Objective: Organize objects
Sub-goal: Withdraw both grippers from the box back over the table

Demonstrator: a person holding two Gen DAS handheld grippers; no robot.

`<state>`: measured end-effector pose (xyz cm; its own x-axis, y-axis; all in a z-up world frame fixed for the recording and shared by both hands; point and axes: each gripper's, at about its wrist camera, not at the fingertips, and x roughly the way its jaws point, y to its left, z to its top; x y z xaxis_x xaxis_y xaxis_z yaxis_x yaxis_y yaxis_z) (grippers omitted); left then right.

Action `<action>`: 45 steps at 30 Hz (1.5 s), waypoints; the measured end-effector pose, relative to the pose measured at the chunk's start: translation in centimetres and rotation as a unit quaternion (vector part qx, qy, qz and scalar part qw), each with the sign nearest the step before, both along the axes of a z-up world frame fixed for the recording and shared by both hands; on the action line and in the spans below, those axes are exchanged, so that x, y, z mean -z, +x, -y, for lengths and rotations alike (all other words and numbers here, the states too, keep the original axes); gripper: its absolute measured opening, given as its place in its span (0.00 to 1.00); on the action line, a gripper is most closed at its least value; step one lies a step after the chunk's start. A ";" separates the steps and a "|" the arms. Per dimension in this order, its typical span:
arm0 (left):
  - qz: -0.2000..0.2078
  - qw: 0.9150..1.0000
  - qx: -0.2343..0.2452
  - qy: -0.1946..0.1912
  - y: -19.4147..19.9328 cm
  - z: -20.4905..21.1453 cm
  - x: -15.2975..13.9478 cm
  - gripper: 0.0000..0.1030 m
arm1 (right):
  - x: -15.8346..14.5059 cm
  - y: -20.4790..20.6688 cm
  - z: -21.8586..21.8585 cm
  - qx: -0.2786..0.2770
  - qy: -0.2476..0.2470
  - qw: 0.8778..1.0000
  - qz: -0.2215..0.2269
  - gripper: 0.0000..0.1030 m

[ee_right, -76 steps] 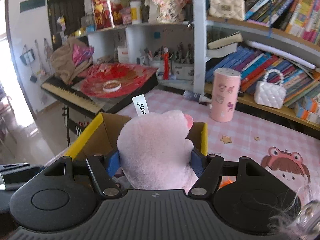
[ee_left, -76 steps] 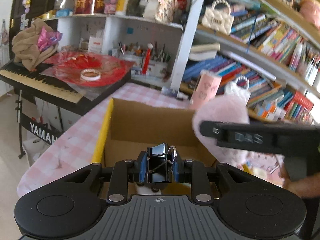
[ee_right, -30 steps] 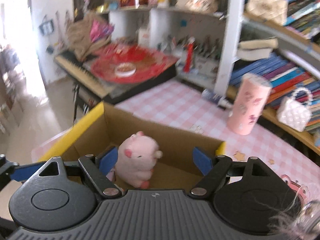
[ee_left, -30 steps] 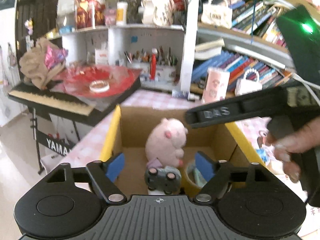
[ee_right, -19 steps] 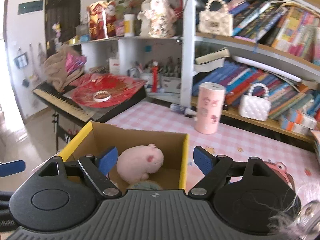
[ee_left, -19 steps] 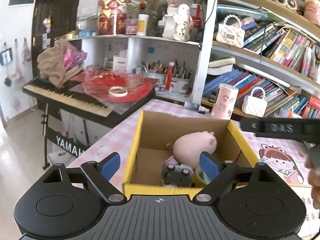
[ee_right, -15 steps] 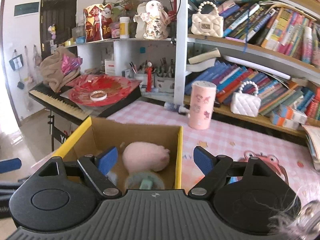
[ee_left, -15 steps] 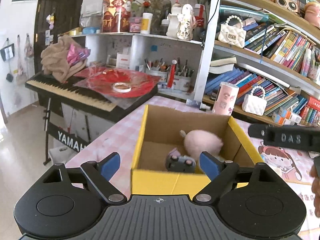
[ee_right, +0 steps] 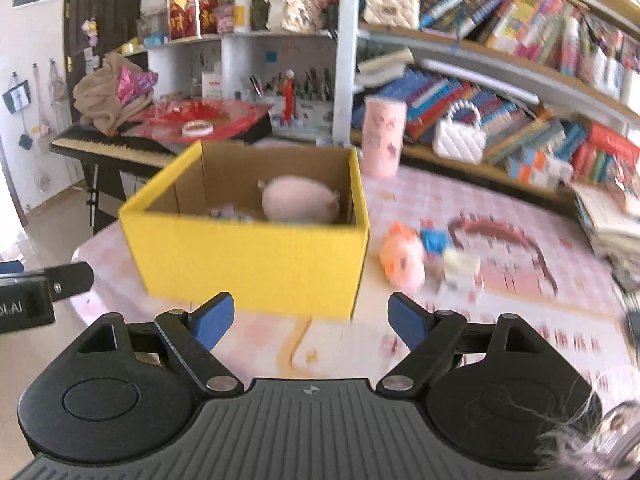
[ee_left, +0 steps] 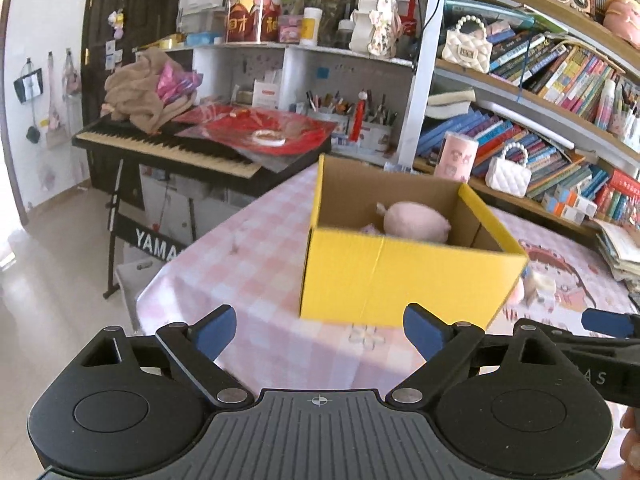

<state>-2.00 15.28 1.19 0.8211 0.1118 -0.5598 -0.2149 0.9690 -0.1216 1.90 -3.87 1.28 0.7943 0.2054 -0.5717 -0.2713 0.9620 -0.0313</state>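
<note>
A yellow cardboard box [ee_left: 400, 276] [ee_right: 256, 264] stands on the pink checked table. Inside it lies a pink plush pig [ee_left: 416, 222] [ee_right: 300, 198] on its side, with small items half hidden beside it. My left gripper [ee_left: 320, 328] hangs back from the box's near wall, its jaws opening with nothing between them. My right gripper [ee_right: 310, 318] is open and empty too, level with the box's front face. An orange plush toy [ee_right: 402, 258], a small blue item [ee_right: 434, 240] and a small white toy [ee_right: 460, 270] lie on the table right of the box.
A pink cylinder [ee_right: 382, 136] and a white quilted handbag [ee_right: 458, 134] stand by the bookshelf behind. A keyboard piano [ee_left: 168, 152] carrying red sheets sits left of the table. Stacked books [ee_left: 620, 248] lie at the far right. The table edge [ee_left: 160, 292] drops off at left.
Both grippers have drawn back from above the box, which now shows its yellow front. The pig has tipped from upright onto its side. The left gripper's jaws have widened.
</note>
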 end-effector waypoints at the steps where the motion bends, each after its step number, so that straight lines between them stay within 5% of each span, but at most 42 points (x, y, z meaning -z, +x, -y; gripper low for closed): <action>1: -0.004 1.000 0.003 0.000 -0.4 0.1 0.2 0.90 | 0.3 -0.6 0.0 0.003 -0.003 1.000 -0.004 0.81; 18: -0.031 0.997 0.069 0.013 -3.5 2.4 1.4 0.91 | 1.8 -6.1 1.6 0.053 -0.005 0.998 -0.026 0.84; 45: -0.052 0.976 0.210 0.009 0.4 11.9 2.3 0.91 | 2.4 -7.8 11.1 0.198 -0.009 0.979 -0.046 0.85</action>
